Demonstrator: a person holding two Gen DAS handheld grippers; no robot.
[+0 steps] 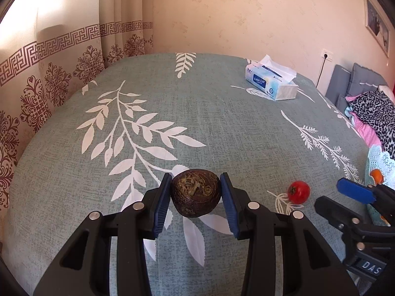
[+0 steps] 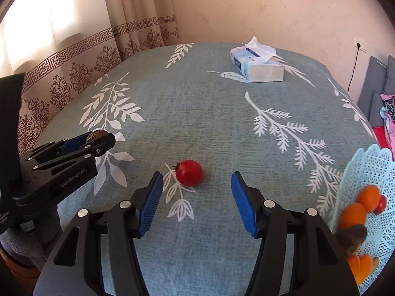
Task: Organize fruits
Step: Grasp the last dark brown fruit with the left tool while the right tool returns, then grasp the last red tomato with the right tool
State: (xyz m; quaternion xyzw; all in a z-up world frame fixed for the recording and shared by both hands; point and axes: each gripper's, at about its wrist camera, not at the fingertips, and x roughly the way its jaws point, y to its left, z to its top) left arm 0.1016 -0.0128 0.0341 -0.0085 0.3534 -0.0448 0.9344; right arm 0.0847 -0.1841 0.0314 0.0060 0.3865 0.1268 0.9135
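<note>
My left gripper is shut on a dark brown round fruit, held just above the leaf-print tablecloth. A small red fruit lies on the cloth to its right. In the right wrist view that red fruit sits just ahead of my open right gripper, in line with the gap and untouched. The left gripper shows at the left there, with the brown fruit peeking out between its fingers. A pale blue lace basket at the right edge holds orange fruits and other pieces.
A tissue box stands at the far side of the table. Patterned curtains hang behind the left edge. Grey cushions and a pile of clothes lie beyond the right edge. The basket rim also shows in the left wrist view.
</note>
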